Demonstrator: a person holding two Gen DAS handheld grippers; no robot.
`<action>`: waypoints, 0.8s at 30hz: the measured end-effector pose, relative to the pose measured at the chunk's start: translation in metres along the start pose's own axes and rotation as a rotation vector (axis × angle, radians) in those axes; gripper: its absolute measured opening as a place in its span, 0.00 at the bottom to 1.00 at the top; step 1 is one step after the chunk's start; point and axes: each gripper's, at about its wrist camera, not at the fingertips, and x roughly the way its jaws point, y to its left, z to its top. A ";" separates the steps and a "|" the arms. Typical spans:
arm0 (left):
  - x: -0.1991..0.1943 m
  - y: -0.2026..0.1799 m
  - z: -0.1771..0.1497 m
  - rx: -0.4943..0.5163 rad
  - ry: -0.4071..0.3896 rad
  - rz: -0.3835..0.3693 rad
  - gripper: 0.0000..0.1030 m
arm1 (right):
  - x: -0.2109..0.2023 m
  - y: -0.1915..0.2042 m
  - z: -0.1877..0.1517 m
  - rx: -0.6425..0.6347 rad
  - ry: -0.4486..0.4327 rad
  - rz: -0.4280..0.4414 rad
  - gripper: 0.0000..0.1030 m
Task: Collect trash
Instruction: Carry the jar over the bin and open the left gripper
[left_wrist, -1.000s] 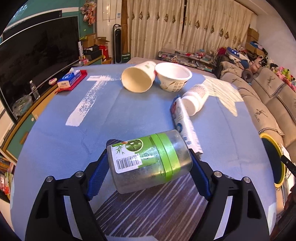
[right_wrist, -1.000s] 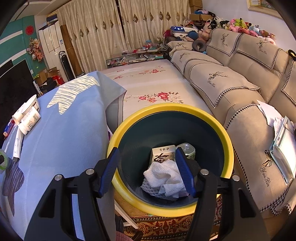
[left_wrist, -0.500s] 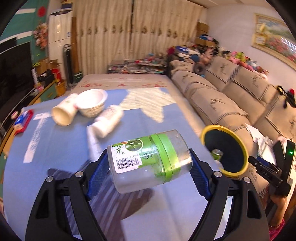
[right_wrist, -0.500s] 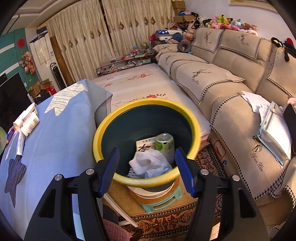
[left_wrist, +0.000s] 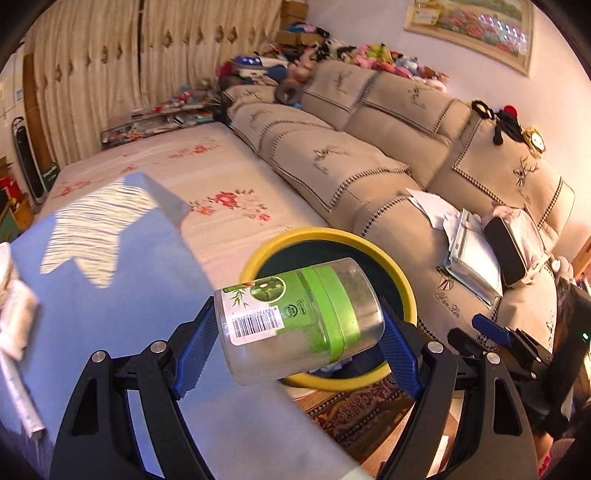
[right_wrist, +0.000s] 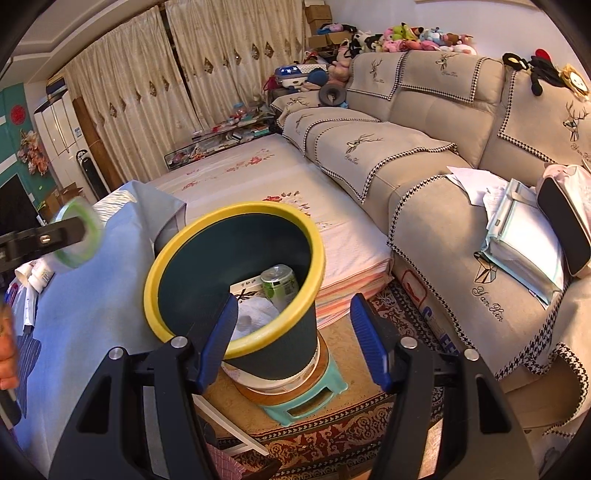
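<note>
Your left hand-held gripper (left_wrist: 299, 341) clamps the clear plastic jar with the green label and band (left_wrist: 295, 317) sideways, held above the bench (left_wrist: 122, 280) edge before the yellow-rimmed dark green bin (left_wrist: 400, 280); your right hand-held gripper (right_wrist: 293, 341) stands open, empty, beside that bin's rim; a can (right_wrist: 279, 285) lies inside.

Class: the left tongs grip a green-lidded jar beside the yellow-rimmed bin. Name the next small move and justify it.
Probably carry the jar a little further, over the bin, before opening the left tongs. In the right wrist view the jar hangs above the blue tablecloth, short of the bin's rim, so releasing now would likely miss.
</note>
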 end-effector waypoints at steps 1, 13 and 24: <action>0.012 -0.006 0.003 0.007 0.012 -0.003 0.78 | 0.000 -0.003 -0.001 0.004 0.002 -0.002 0.58; 0.090 -0.016 0.022 -0.001 0.041 -0.013 0.88 | 0.002 -0.018 -0.002 0.040 0.004 -0.027 0.59; -0.040 0.048 0.007 -0.079 -0.193 0.012 0.95 | 0.004 0.016 0.001 -0.020 0.016 0.032 0.59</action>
